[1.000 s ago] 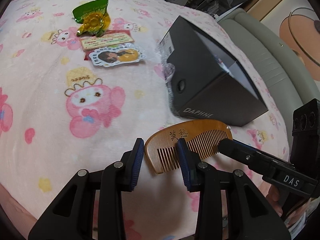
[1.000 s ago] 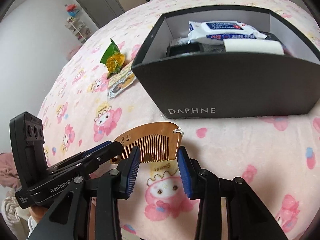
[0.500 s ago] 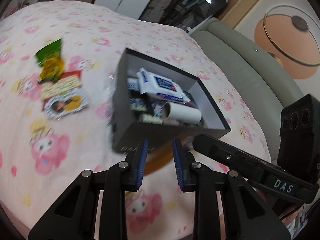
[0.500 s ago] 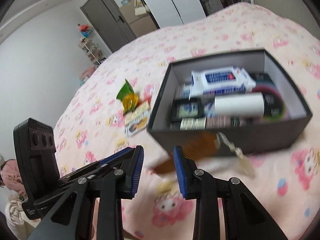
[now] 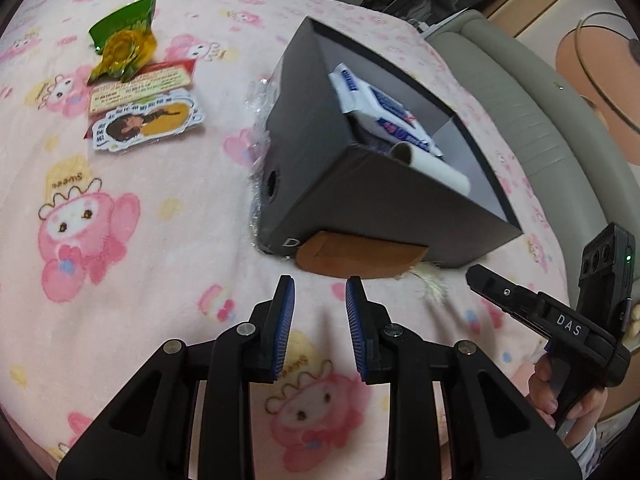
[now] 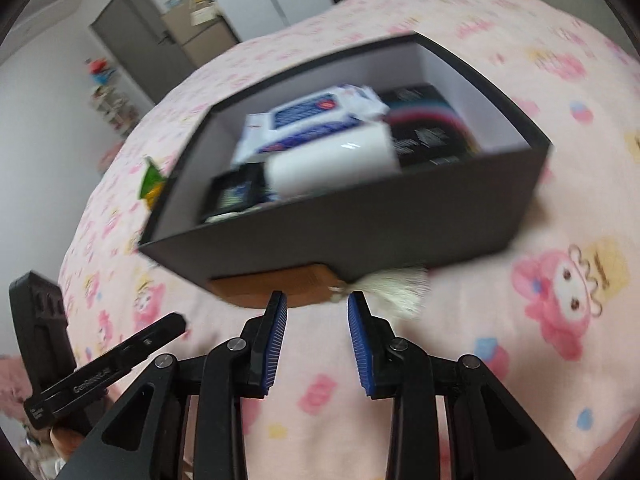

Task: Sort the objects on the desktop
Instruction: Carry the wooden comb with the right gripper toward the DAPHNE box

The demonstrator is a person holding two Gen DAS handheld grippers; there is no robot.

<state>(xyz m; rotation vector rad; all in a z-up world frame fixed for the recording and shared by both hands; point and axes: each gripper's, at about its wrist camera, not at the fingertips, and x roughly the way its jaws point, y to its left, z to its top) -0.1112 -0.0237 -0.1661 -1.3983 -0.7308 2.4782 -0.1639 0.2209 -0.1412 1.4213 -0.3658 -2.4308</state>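
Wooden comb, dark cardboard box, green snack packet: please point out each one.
Wooden comb (image 5: 360,258): left wrist view, its toothed body.
Dark cardboard box (image 5: 400,210): left wrist view, its front wall.
Green snack packet (image 5: 124,24): left wrist view, its upper green part.

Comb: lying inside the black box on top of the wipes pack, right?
No. The comb is outside the black box, against the foot of its front wall, on the pink blanket. The left wrist view shows it; the wipes pack is inside.

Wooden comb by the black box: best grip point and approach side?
Judging by its pose, take the wooden comb by its solid curved spine, the edge facing the hand-held grippers, coming from the open blanket side. It lies flat with its far edge against the black box, blocking that side. Its tassel end is a poor hold.
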